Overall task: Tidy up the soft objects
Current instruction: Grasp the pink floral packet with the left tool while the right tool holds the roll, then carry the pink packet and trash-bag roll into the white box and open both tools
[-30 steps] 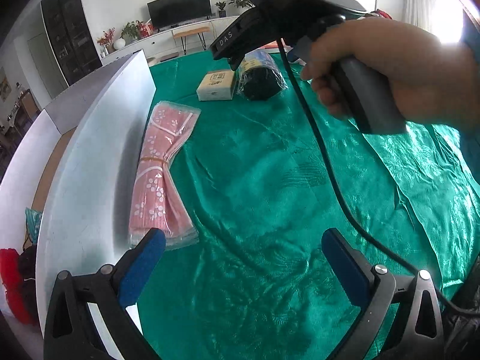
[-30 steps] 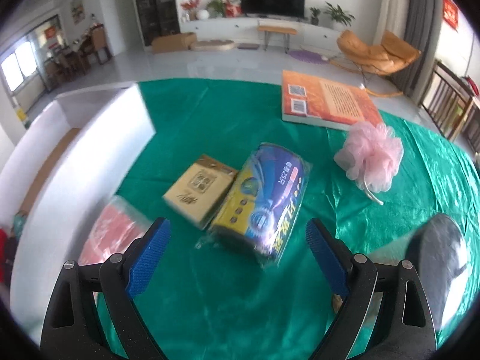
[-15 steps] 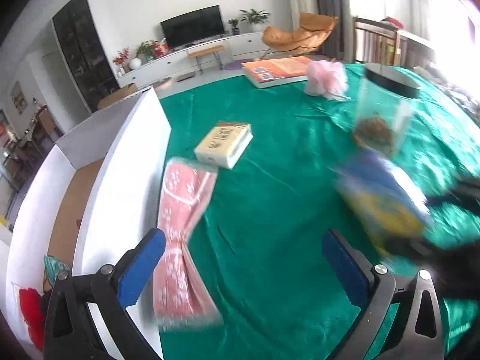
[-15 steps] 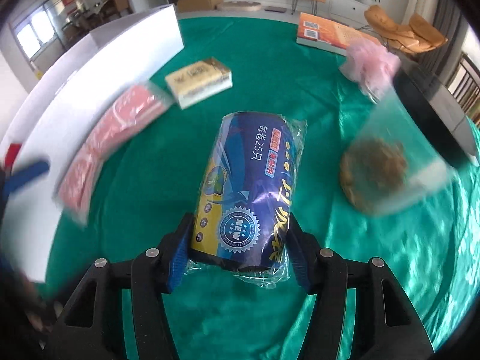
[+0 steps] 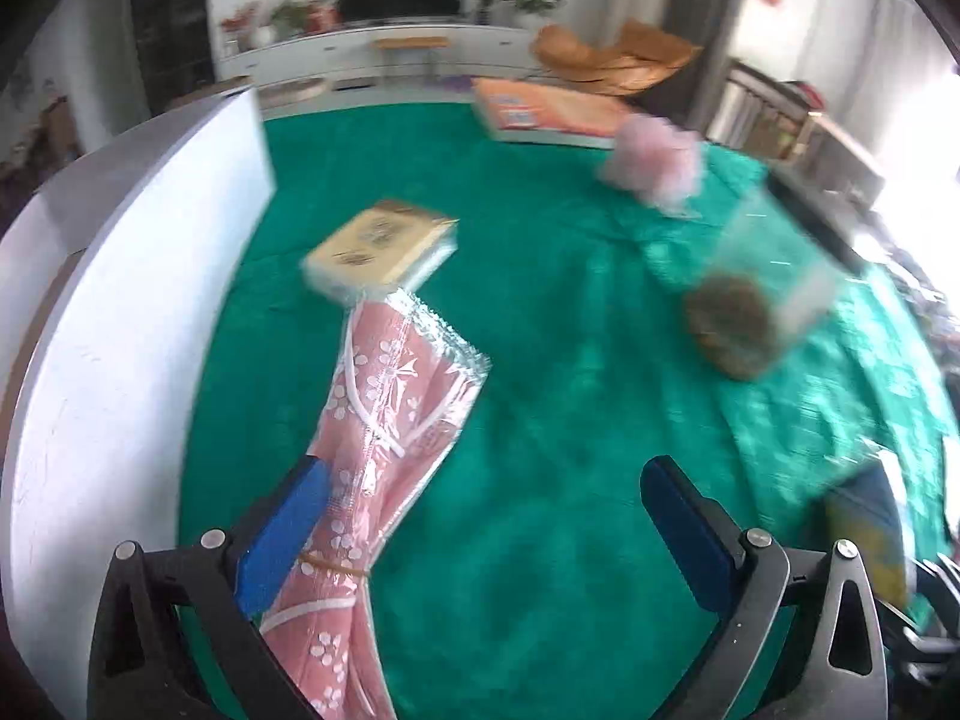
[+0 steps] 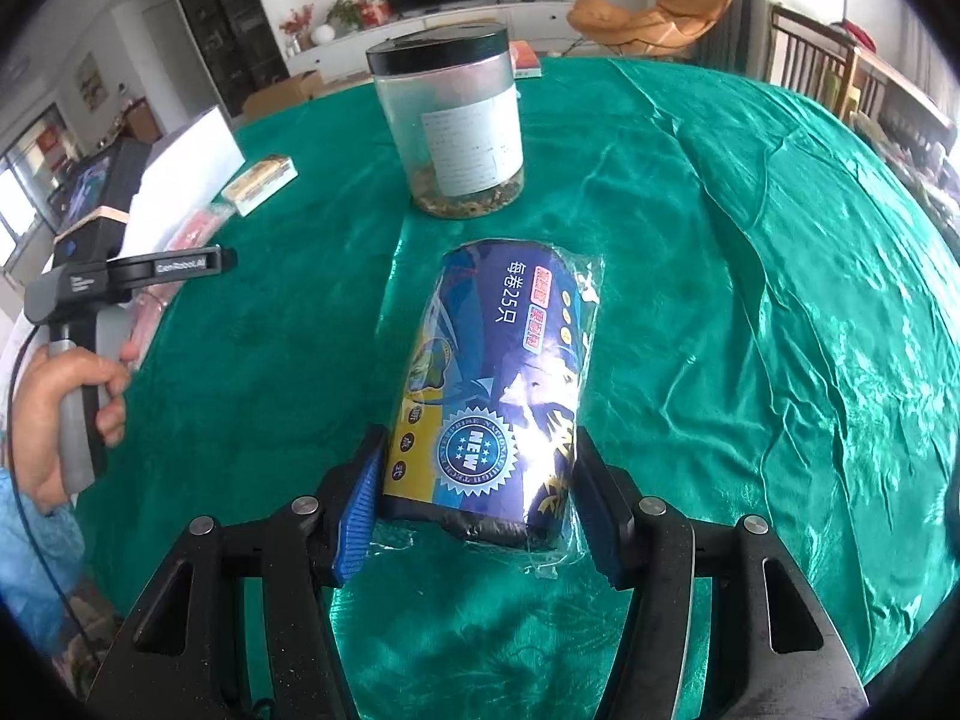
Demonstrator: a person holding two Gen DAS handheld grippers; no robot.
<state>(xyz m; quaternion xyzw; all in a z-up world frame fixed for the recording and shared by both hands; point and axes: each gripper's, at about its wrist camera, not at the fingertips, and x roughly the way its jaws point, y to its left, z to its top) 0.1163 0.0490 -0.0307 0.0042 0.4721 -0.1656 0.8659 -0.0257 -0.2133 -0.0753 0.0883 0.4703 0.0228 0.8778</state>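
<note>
- Blue roll pack (image 6: 492, 396): film-wrapped, soft, light, slippery; clamped across its near end by the right gripper (image 6: 480, 516), above the green tablecloth (image 6: 750, 300).
- Left gripper (image 5: 480, 531): jaws wide, empty, over the pink cloth pack (image 5: 384, 420).
- Lidded jar (image 6: 450, 132): just beyond the roll.

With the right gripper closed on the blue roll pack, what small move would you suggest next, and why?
Probably carry the blue roll pack left toward the white box. The right gripper pinches it firmly between both pads, the clear jar stands just ahead, and the left gripper hangs open over the pink packet, so keep clear of both.
</note>
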